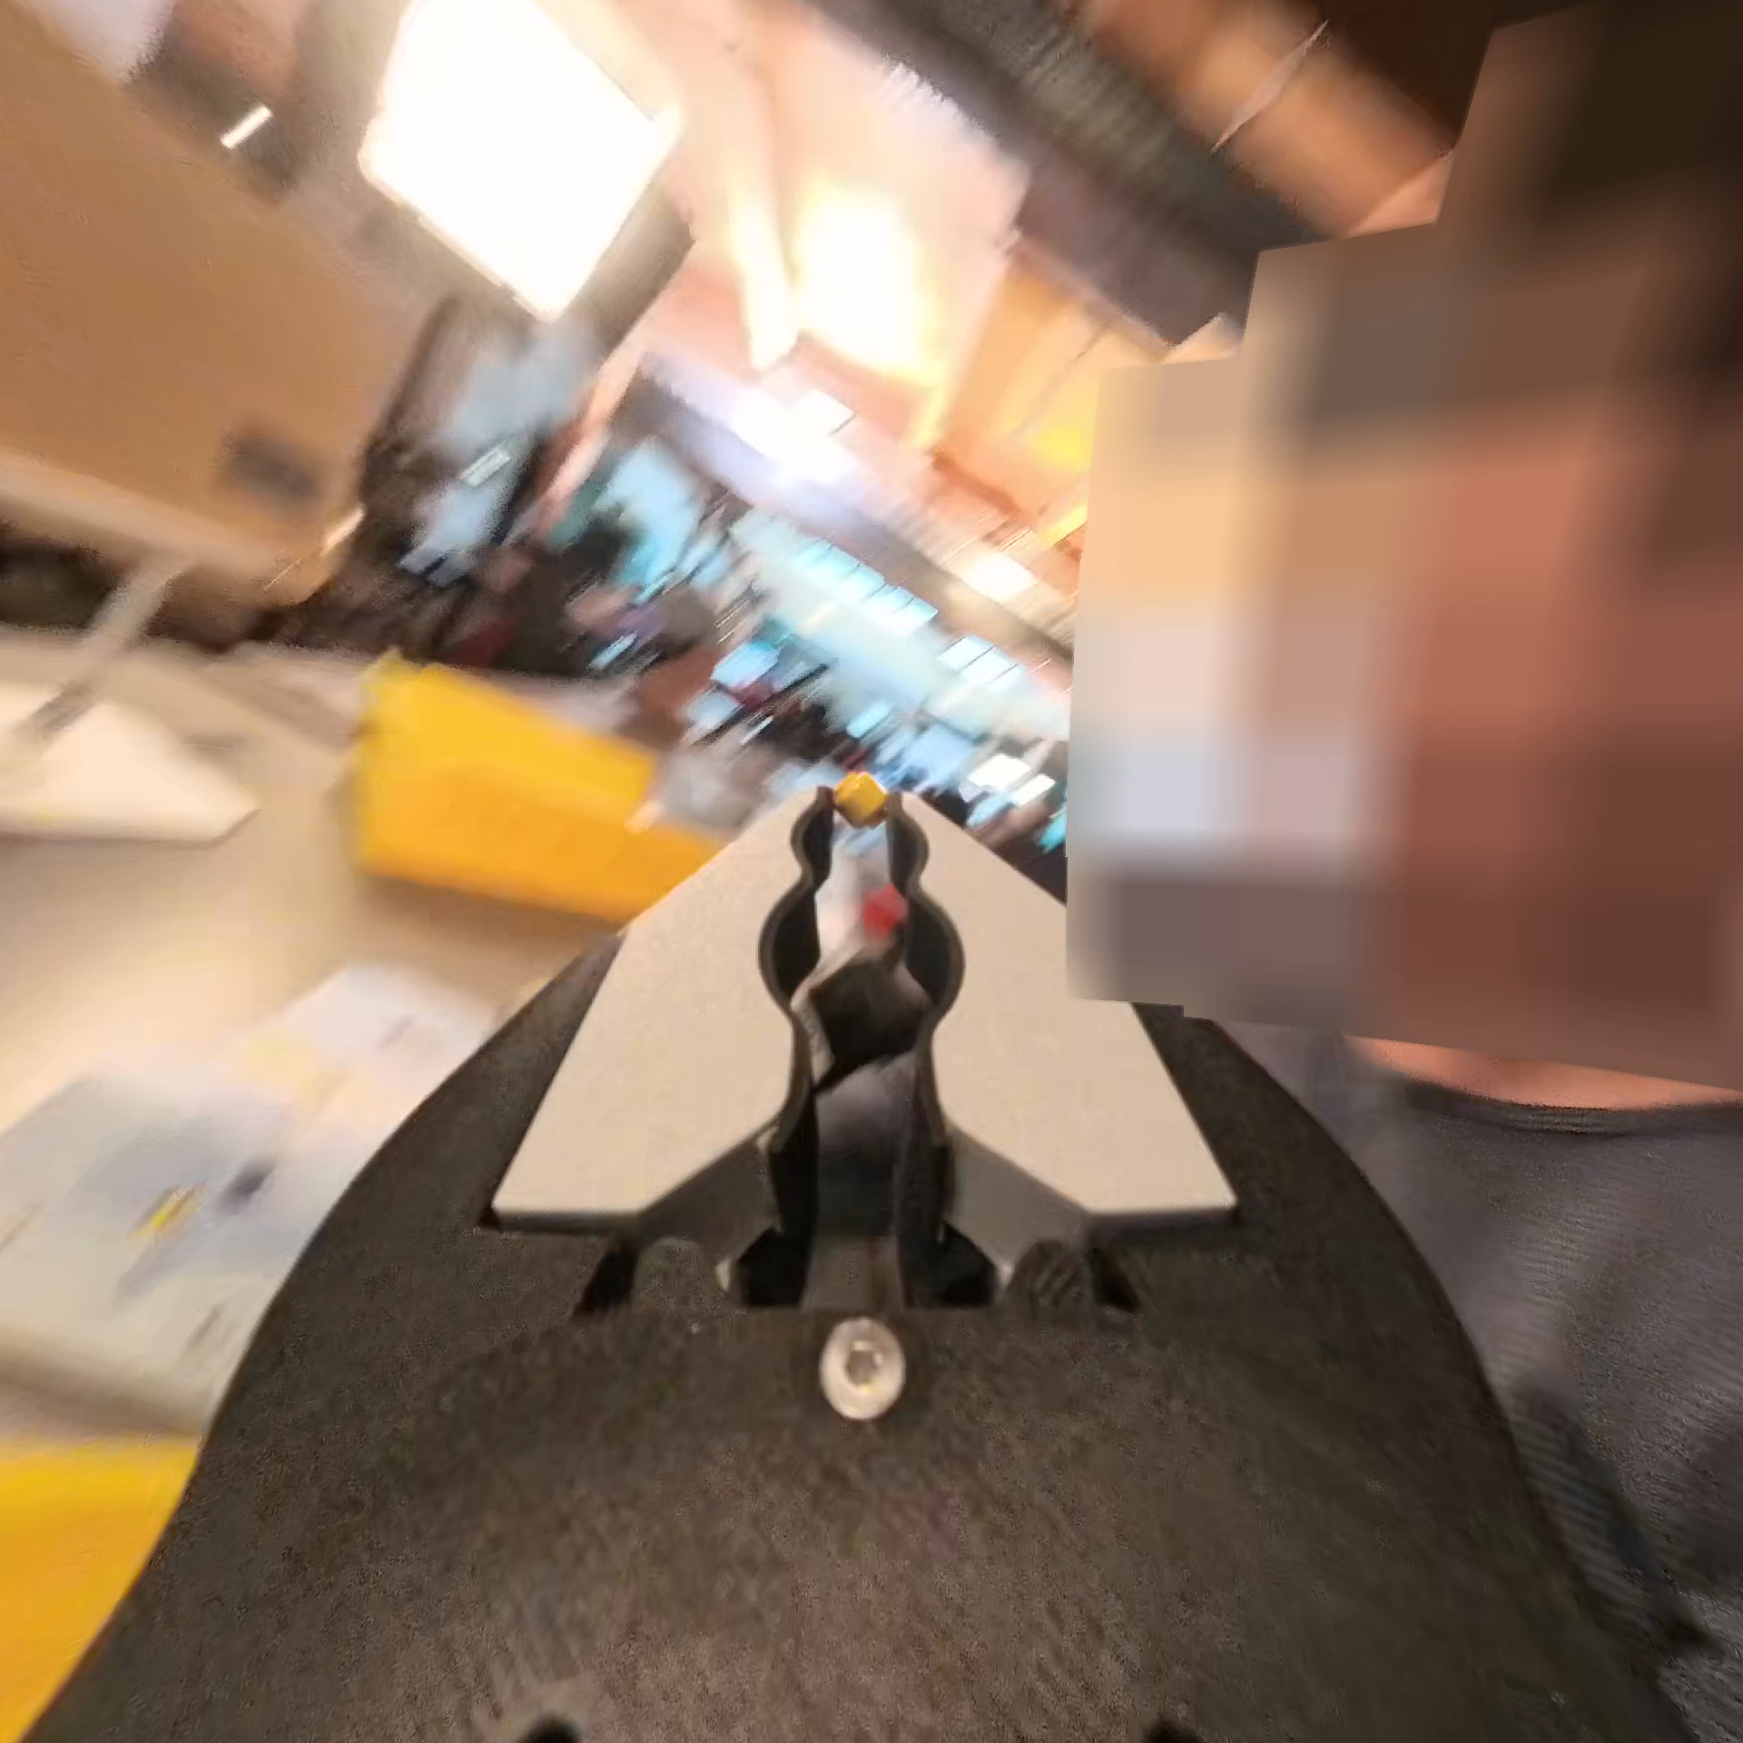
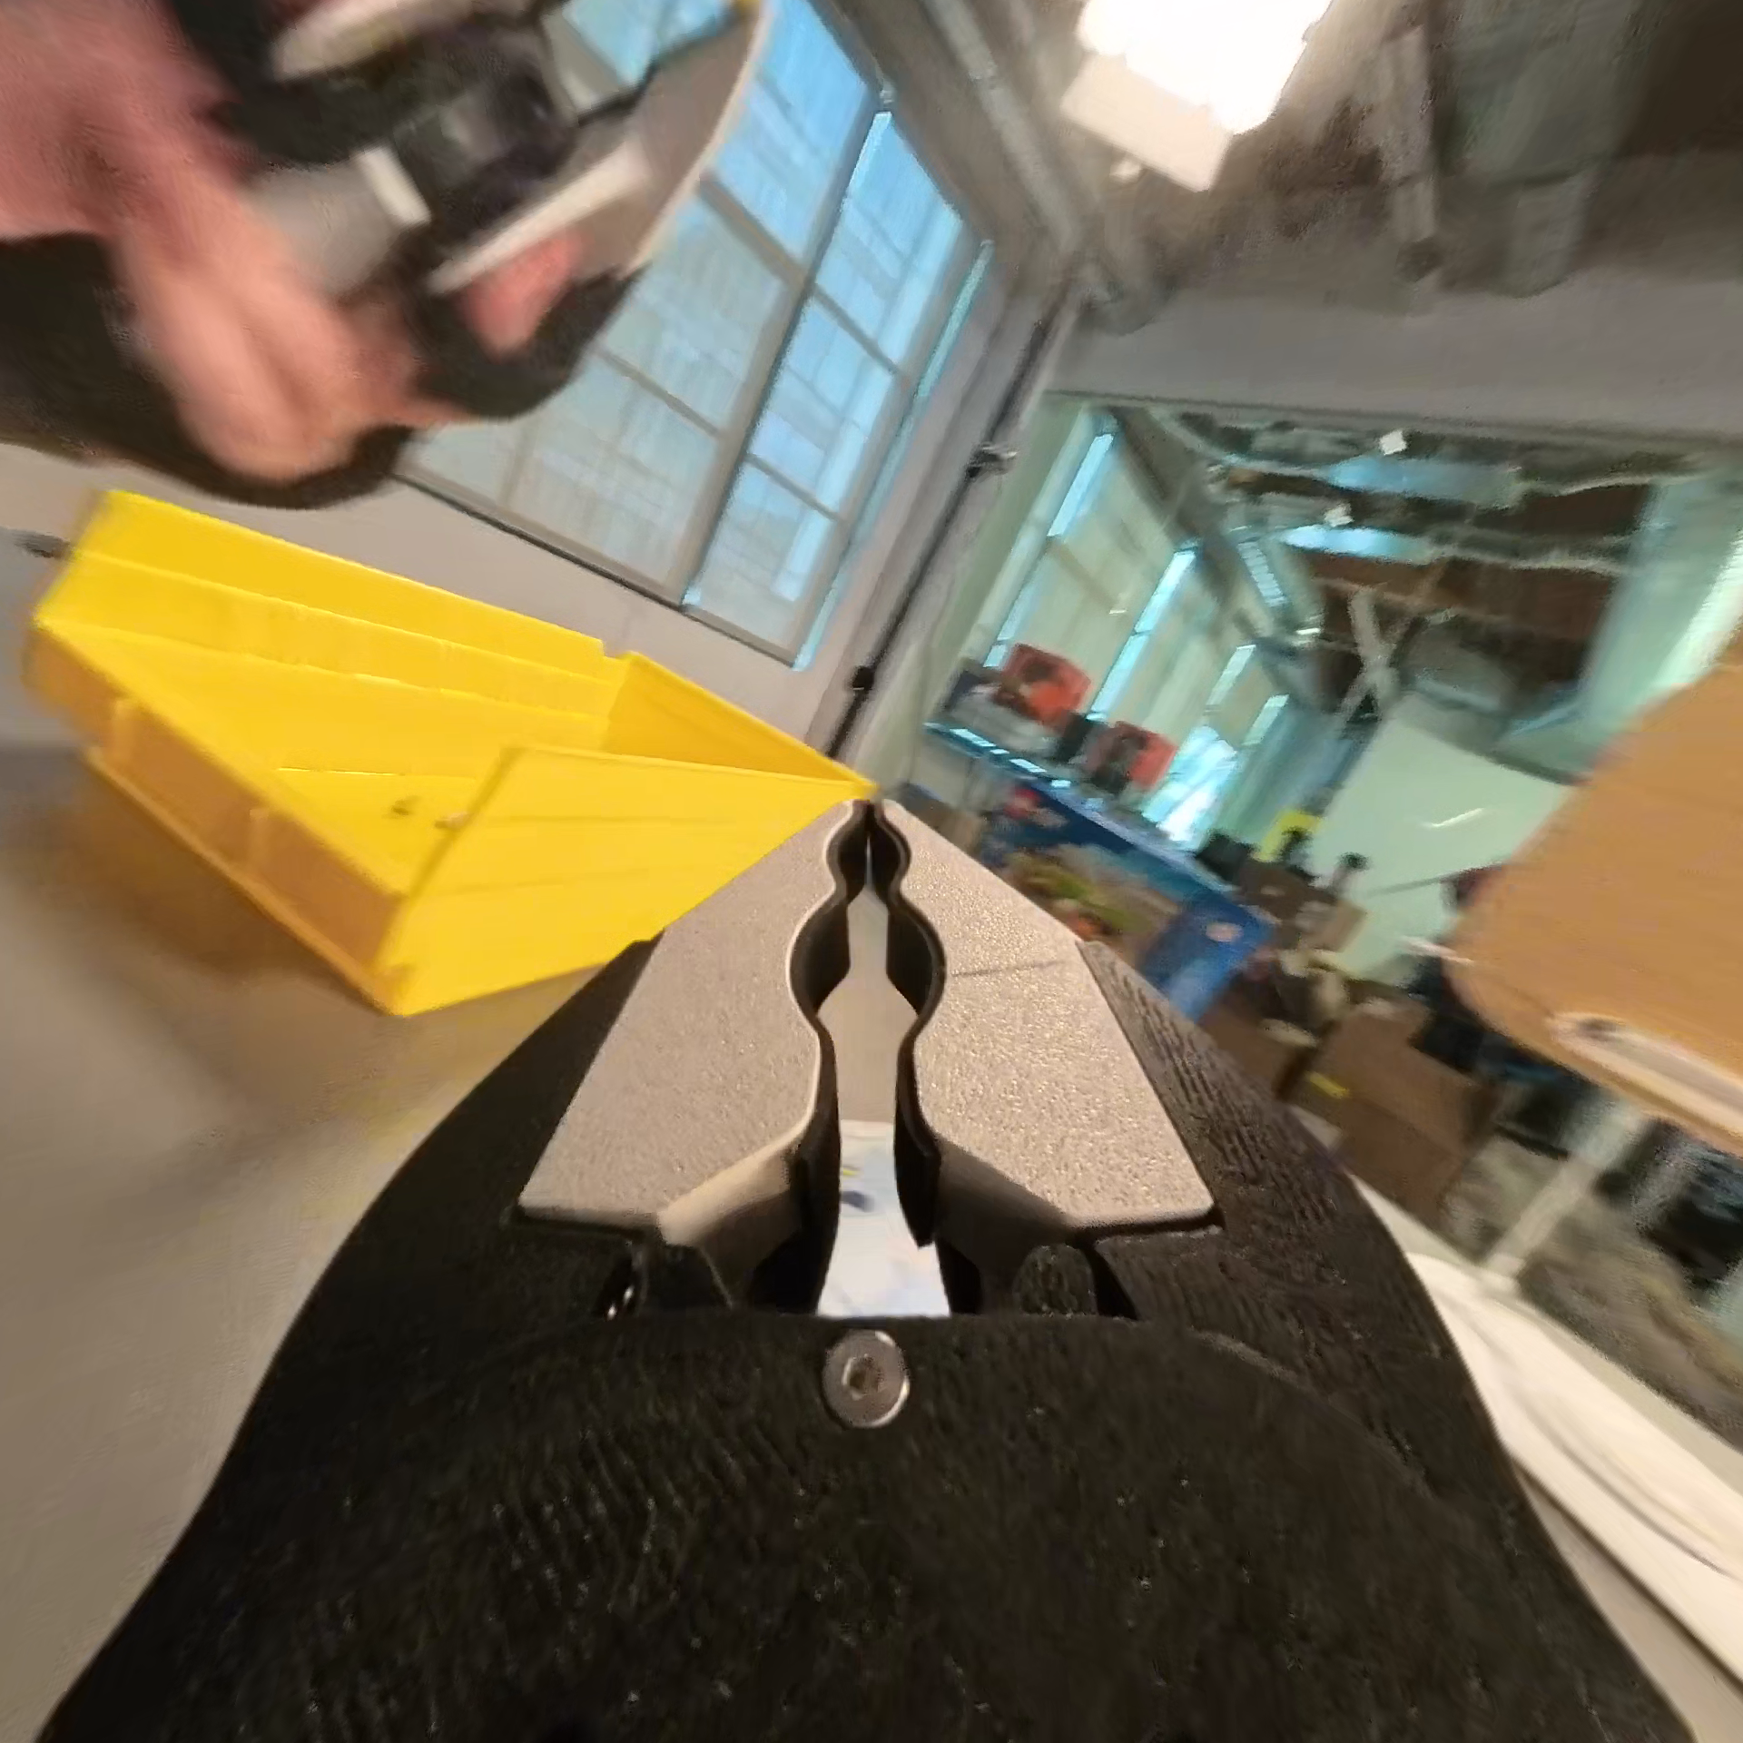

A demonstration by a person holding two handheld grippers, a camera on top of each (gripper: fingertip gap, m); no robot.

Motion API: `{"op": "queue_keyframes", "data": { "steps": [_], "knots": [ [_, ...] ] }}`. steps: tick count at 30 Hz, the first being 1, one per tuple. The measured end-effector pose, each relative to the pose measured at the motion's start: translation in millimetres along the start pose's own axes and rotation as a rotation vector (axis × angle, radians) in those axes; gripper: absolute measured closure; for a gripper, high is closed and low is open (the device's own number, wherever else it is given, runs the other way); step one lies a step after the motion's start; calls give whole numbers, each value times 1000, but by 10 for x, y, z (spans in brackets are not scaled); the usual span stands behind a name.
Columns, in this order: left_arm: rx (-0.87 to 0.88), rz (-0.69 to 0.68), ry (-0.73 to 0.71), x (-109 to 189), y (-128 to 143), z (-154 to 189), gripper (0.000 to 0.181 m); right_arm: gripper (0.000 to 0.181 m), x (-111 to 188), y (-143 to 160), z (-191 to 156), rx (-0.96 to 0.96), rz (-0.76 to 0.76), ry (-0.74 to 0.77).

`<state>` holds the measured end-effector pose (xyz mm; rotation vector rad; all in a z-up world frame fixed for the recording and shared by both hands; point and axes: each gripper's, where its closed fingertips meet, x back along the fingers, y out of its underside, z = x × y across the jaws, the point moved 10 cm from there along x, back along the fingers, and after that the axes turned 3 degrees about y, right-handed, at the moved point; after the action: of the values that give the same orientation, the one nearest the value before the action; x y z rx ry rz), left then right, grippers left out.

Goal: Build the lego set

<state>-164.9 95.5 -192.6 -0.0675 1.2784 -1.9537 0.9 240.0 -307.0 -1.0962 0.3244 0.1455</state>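
Between the tips of the left gripper [image 1: 863, 809], held up off the tabletop [image 1: 189, 905], sat a small yellow lego piece [image 1: 860, 804], pinched by the jaws. Left of it lay a blurred yellow bin [image 1: 490, 802]. Right gripper [image 2: 870, 819] jaws were pressed together, empty, beside the yellow bin [image 2: 396, 811].

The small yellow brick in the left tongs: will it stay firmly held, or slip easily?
The yellow brick is probably stiff and very light. Only the very tips of the left tongs pinch it, so it may twist or pop out if bumped. The picture is blurred.
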Motion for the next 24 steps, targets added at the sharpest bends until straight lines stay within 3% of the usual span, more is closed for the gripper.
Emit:
{"op": "queue_keyframes", "data": {
  "steps": [1, 3, 6, 8, 10, 13, 15, 20, 24],
  "knots": [
    [-16, -113, -145, -55, 128, -28, 172, 181, 49, -1, 116, 30, 1, 59],
    [-51, -362, -370, -199, 436, -80, 172, 181, 126, 30, 354, 65, -14, 159],
    [-97, -733, -589, -393, 898, -196, 172, 181, 197, 172, 621, 83, -88, 240],
    [-135, -898, -668, -467, 1103, -270, 172, 181, 215, 242, 677, 66, -125, 193],
    [-146, -997, -702, -498, 1236, -337, 172, 181, 202, 273, 612, 39, -148, 9],
    [-158, -1079, -754, -487, 1338, -413, 172, 178, 188, 307, 356, -51, -249, -445],
    [-168, -1110, -762, -471, 1384, -446, 172, 166, 190, 322, 215, -105, -363, -650],
    [-150, -1131, -808, -410, 1465, -540, 170, 153, 212, 336, 50, -123, -512, -836],
    [-118, -1071, -877, -340, 1501, -593, 161, 148, 210, 366, 8, -190, -613, -905]
  ]
}}
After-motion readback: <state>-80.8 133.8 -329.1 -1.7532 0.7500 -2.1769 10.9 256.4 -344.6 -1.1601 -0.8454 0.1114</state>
